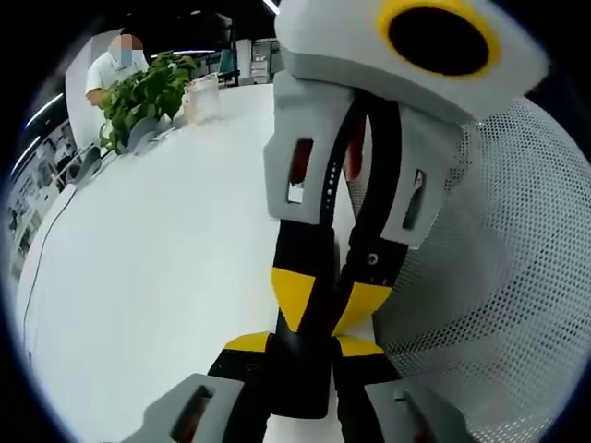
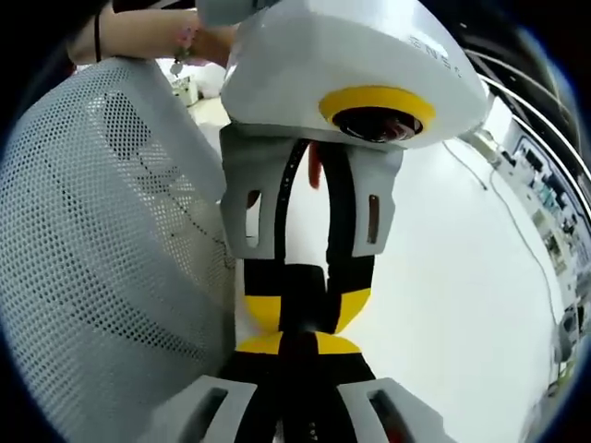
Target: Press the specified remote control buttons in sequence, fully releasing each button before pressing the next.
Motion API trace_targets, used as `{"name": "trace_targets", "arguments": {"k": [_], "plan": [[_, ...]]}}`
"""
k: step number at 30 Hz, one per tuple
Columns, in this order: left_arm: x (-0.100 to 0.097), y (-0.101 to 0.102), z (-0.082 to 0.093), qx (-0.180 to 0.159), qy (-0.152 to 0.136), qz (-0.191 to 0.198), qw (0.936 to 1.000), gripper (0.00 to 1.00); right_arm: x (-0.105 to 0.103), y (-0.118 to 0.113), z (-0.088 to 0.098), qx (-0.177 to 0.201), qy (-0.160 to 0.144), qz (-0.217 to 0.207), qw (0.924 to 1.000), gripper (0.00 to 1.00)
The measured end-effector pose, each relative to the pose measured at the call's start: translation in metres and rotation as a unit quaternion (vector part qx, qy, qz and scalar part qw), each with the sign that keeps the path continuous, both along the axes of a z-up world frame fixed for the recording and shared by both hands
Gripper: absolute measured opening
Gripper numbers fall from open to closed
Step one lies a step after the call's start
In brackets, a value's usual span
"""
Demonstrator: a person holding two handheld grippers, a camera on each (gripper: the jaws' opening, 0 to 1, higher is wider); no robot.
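Note:
My left gripper (image 1: pixel 303 349) rises from the bottom of the left gripper view, its black and yellow jaws pressed together. My right gripper (image 1: pixel 325 314) comes down from the upper right and meets it tip to tip, its jaws closed too. In the right gripper view the same meeting shows: my right gripper (image 2: pixel 300 349) below, the left gripper (image 2: pixel 307 318) above it. I see nothing held between either pair of jaws. Both hover over a white table (image 1: pixel 138 277).
A white perforated mesh shell (image 1: pixel 503 277) stands right beside the grippers, on the other side in the right gripper view (image 2: pixel 102 258). A potted plant (image 1: pixel 143 92) and a seated person (image 1: pixel 109 66) are at the table's far end. A hand (image 2: pixel 138 37) shows behind the mesh.

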State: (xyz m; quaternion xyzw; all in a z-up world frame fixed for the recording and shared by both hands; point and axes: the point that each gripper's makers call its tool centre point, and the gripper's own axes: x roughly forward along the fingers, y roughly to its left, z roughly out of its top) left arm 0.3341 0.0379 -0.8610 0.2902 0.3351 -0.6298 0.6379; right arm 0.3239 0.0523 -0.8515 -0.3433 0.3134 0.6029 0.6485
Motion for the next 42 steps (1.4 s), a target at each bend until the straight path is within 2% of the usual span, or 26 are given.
{"name": "trace_targets", "arguments": {"k": [6, 8, 10, 17, 21, 23, 27, 33, 42], "plan": [[-0.001, 0.000, -0.001, 0.015, -0.011, -0.008, 0.9998, 0.25, -0.004, -0.001, 0.000, 0.000, 0.002, 0.008, 1.0000, 0.13], [-0.001, 0.000, -0.001, 0.017, -0.013, -0.008, 0.9997, 0.25, -0.004, -0.003, -0.001, -0.003, 0.002, 0.009, 1.0000, 0.20], [-0.001, 0.000, -0.001, 0.019, -0.017, -0.012, 0.9996, 0.25, -0.004, -0.007, -0.003, -0.003, 0.004, 0.008, 1.0000, 0.22], [-0.001, -0.001, -0.002, 0.020, -0.016, -0.008, 0.9996, 0.25, 0.002, -0.020, -0.006, -0.020, 0.004, -0.011, 0.9997, 0.24], [-0.001, -0.001, -0.002, 0.020, -0.017, -0.007, 0.9996, 0.25, 0.004, -0.034, -0.016, -0.052, 0.001, -0.016, 0.9985, 0.23], [-0.001, -0.001, -0.002, 0.019, -0.017, -0.007, 0.9997, 0.25, 0.006, -0.035, -0.014, -0.043, 0.010, -0.028, 0.9987, 0.22], [-0.001, -0.001, -0.002, 0.018, -0.017, -0.006, 0.9997, 0.25, 0.006, -0.040, -0.015, -0.048, 0.010, -0.026, 0.9985, 0.21], [-0.001, -0.002, -0.002, 0.015, -0.018, -0.005, 0.9997, 0.25, 0.010, -0.050, -0.017, -0.041, 0.035, -0.057, 0.9969, 0.22], [0.000, -0.002, -0.002, 0.006, -0.018, 0.000, 0.9998, 0.25, 0.012, -0.056, -0.016, -0.048, 0.033, -0.063, 0.9963, 0.23]]}}
